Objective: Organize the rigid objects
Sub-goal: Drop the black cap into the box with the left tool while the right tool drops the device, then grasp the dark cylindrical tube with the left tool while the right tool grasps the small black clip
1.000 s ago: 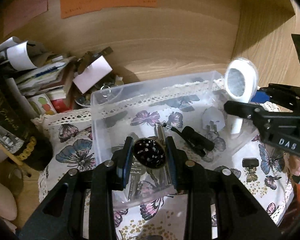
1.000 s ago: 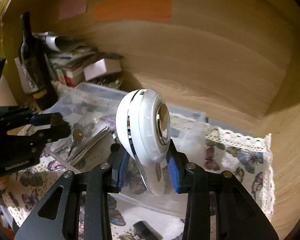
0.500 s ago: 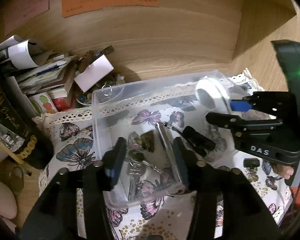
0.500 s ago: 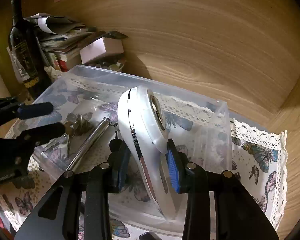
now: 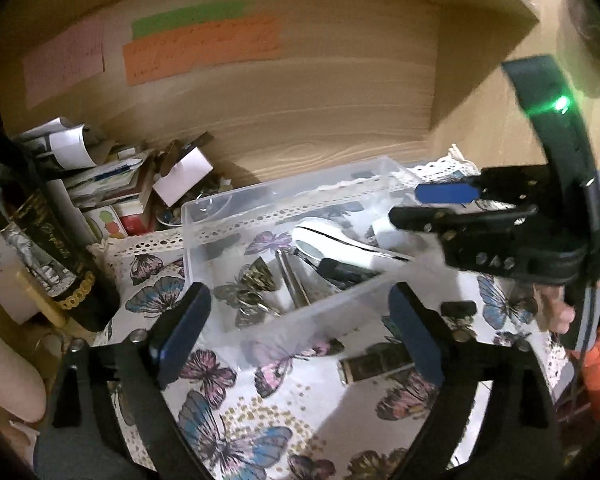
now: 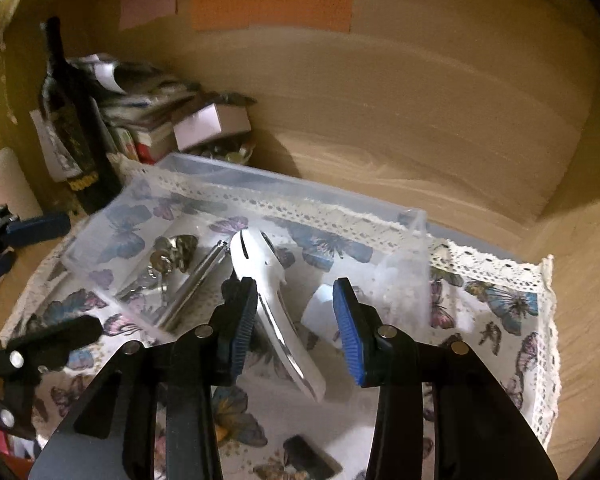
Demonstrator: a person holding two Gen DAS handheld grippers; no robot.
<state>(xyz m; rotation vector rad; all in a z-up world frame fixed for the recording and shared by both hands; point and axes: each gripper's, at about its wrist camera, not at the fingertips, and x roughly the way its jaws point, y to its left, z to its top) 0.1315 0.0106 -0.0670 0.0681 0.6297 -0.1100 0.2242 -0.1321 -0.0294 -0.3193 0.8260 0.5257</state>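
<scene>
A clear plastic bin [image 5: 204, 216] [image 6: 292, 188] stands on a butterfly cloth. Inside lie keys [image 5: 248, 300] [image 6: 168, 256], a metal rod [image 5: 292, 284] [image 6: 196, 288], a black item [image 5: 344, 272] and a white hand mirror [image 5: 340, 240] [image 6: 260, 264] whose handle rests over the bin's near edge. My right gripper [image 6: 296, 316] [image 5: 420, 204] is open, its jaws either side of the mirror handle, not pressing it. My left gripper [image 5: 296, 328] is open and empty in front of the bin.
A dark wine bottle [image 5: 40, 236] [image 6: 72, 128], stacked papers and a white box [image 5: 180, 172] crowd the back left. A small dark lighter-like item [image 5: 376, 364] and a black clip [image 5: 456, 308] lie on the cloth. Wooden walls [image 6: 420, 100] close in behind and to the right.
My right gripper lowered the mirror into the bin and opened off it. My left gripper dropped its dark round item in the bin, opened wide and drew back.
</scene>
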